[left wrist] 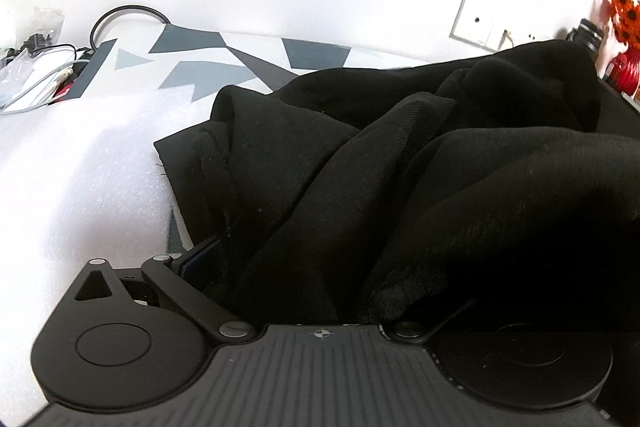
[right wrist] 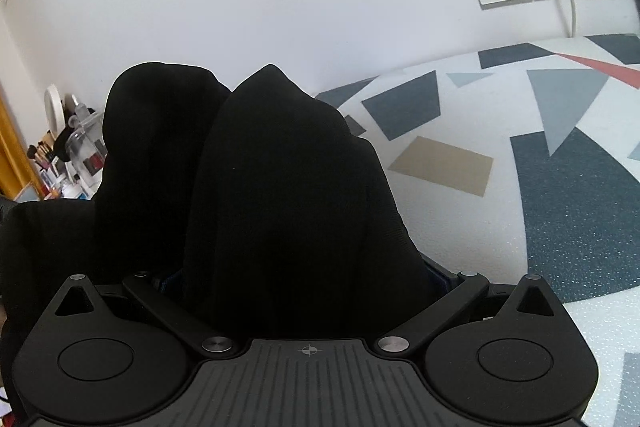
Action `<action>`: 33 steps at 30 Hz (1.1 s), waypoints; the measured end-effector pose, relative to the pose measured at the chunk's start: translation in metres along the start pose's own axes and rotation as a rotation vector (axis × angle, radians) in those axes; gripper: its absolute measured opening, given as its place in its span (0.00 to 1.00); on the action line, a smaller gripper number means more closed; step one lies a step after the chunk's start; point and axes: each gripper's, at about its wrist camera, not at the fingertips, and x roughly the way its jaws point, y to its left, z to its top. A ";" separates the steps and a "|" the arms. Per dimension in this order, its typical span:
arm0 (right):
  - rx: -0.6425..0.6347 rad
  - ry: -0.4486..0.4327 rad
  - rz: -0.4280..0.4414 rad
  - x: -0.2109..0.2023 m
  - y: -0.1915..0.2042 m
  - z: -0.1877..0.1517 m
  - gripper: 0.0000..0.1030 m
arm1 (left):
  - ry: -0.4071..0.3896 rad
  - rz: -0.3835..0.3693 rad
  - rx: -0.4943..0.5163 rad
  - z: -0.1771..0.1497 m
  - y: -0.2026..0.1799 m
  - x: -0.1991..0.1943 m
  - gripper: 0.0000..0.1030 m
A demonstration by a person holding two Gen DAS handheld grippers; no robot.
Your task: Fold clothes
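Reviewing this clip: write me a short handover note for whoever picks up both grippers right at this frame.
Left gripper: fingers buried in the black garment; it looks clamped on a bunch of it, though the fingertips are hidden.
Right gripper: likewise draped by the same black garment, apparently gripping it; fingertips hidden.
Garment: bunched and creased, raised between the two grippers above the patterned table cover; a white padded sheet lies to its left.
Done: garment picked up at two points.
Left: no tidy fold visible yet. Probably spread it flat on the cover, then fold.
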 end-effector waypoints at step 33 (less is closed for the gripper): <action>-0.026 -0.117 -0.253 -0.014 0.013 -0.014 0.99 | -0.208 0.253 -0.284 -0.042 -0.028 -0.030 1.00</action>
